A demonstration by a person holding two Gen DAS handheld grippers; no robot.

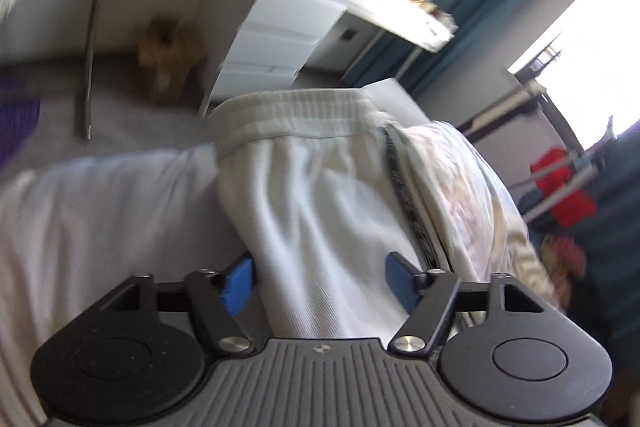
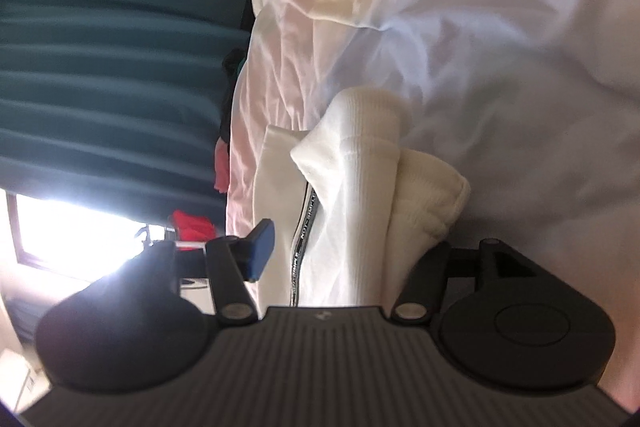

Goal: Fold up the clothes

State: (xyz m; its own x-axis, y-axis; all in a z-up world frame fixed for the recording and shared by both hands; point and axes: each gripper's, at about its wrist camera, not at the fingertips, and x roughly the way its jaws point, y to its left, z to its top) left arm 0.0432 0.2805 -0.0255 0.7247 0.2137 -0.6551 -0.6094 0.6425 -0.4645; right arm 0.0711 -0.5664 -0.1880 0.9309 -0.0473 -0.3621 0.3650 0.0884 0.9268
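Note:
White track pants (image 1: 320, 195) with an elastic waistband and a dark side stripe lie between my left gripper's (image 1: 320, 279) blue fingers (image 1: 240, 283), which stand wide apart around the bunched cloth. In the right wrist view the same white pants (image 2: 352, 195), cuffed end up and striped seam showing, fill the gap of my right gripper (image 2: 344, 247). Its left blue finger (image 2: 262, 247) shows; the right finger is hidden behind the cloth. The pants hang over a white bedsheet (image 2: 480, 27).
White duvet (image 1: 100, 219) lies to the left. A white desk with drawers (image 1: 280, 39), a cardboard box (image 1: 168, 59) and grey carpet lie beyond. Teal curtains (image 2: 112, 47), a bright window (image 1: 592, 47) and a drying rack with red cloth (image 1: 560, 187) stand to the side.

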